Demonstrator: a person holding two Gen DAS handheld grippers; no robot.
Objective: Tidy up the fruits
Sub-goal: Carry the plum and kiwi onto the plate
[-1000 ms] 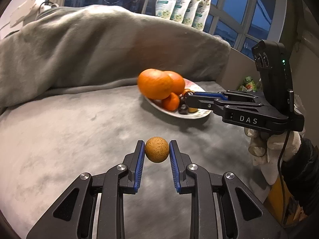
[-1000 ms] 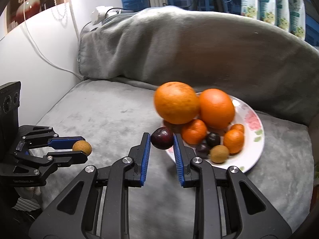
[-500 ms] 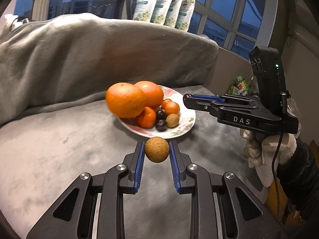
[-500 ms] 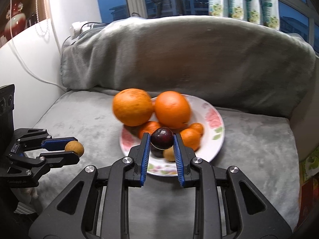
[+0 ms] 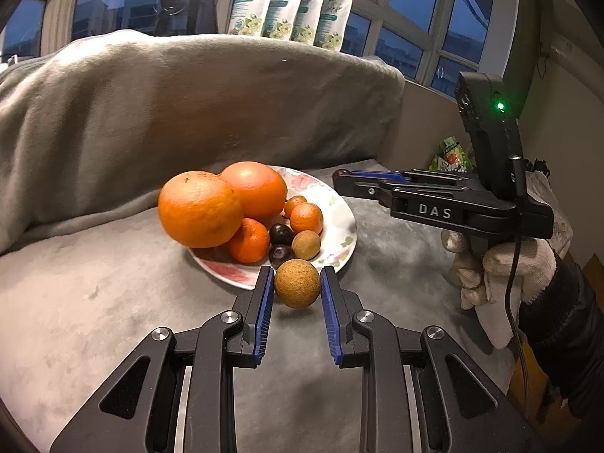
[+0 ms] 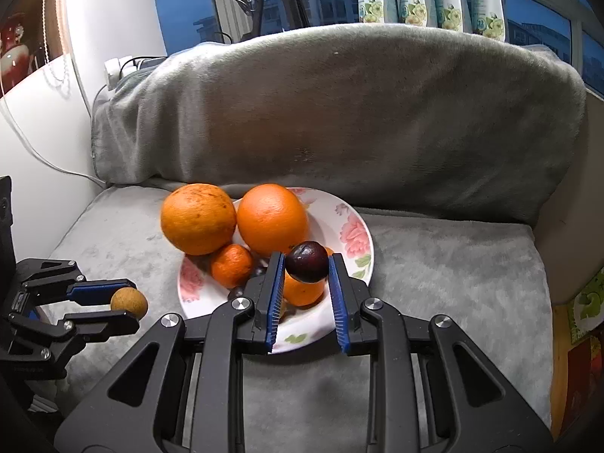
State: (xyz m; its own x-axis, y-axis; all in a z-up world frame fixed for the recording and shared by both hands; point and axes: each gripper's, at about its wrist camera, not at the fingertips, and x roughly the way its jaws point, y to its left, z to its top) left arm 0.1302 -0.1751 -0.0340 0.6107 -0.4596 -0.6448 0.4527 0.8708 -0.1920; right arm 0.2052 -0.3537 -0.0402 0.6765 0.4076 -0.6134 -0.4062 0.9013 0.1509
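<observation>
While we look along the fingers, our left gripper [image 5: 297,290] clamps a brown fruit [image 5: 297,283] and our right gripper [image 6: 306,268] clamps a dark plum [image 6: 306,261], both above the grey blanket [image 6: 453,264] covering the seat. Beyond them sits a flowered plate [image 6: 355,226] holding two big oranges [image 6: 272,219], small tangerines [image 5: 306,218] and more dark and brown fruit. Farther back, the blanket rises before night windows [image 6: 185,11] lined with pouches [image 5: 290,3].
</observation>
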